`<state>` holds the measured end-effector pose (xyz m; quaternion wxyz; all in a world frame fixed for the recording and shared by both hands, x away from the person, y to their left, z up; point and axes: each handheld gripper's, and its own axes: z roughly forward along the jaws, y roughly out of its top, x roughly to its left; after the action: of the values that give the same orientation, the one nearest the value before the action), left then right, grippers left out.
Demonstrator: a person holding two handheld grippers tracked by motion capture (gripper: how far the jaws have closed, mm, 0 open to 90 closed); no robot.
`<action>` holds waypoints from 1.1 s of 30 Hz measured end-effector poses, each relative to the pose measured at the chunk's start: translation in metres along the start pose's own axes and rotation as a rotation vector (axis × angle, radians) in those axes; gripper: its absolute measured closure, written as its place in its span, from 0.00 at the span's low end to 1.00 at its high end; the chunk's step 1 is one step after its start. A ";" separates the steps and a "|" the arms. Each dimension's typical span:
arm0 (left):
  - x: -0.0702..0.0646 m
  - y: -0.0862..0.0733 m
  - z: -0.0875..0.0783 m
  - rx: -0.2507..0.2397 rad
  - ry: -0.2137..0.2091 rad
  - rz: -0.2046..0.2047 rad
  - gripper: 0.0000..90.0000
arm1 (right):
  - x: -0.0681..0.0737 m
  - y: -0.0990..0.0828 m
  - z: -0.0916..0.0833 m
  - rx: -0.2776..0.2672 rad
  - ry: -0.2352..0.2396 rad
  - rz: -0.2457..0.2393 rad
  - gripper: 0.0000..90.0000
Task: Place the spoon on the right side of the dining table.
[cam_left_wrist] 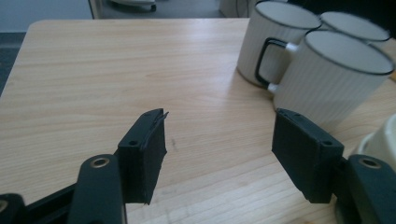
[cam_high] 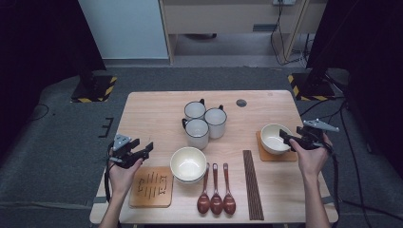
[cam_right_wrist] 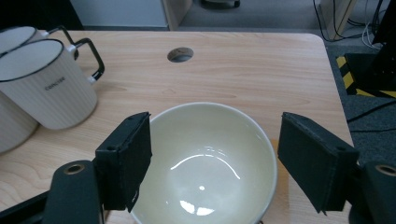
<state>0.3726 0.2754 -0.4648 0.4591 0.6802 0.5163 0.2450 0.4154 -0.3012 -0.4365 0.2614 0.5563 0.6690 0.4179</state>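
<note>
Cream bowl (cam_high: pixel 273 137) upright, empty, on wooden coaster (cam_high: pixel 275 154), table's right side.

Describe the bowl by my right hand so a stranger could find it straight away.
Start at the wooden table and go to its right edge, in front of the right gripper. The cream bowl sits alone on an orange mat; the other bowls are stacked mid-table, off any mat.

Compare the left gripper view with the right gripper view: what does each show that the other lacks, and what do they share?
Left gripper view alone: open black left gripper over bare wood.

Right gripper view alone: the open right gripper astride a cream ceramic bowl, plus the round cable hole in the tabletop.

Shared: the light wooden table and white ribbed mugs with black rims and handles.
</note>
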 end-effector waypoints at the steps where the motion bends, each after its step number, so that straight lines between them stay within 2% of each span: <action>1: -0.002 0.002 -0.001 -0.003 -0.004 0.001 0.38 | 0.001 0.001 -0.001 -0.005 0.002 -0.003 0.29; 9: -0.021 0.012 -0.006 -0.027 -0.049 0.023 0.37 | 0.008 0.007 -0.009 -0.029 0.041 -0.005 0.30; 20: -0.053 0.022 -0.010 -0.044 -0.112 0.084 0.36 | 0.020 0.011 -0.013 -0.027 0.079 -0.036 0.33; 27: -0.071 0.023 -0.008 -0.041 -0.138 0.115 0.35 | 0.025 0.012 -0.014 -0.008 0.081 -0.071 0.37; 33: -0.081 0.020 -0.005 -0.025 -0.150 0.129 0.35 | 0.031 0.013 -0.014 -0.019 0.123 -0.056 0.39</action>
<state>0.3500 0.2008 -0.4336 0.4881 0.7228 0.4323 0.2289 0.4030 -0.2744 -0.4145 0.2370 0.5080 0.6951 0.4502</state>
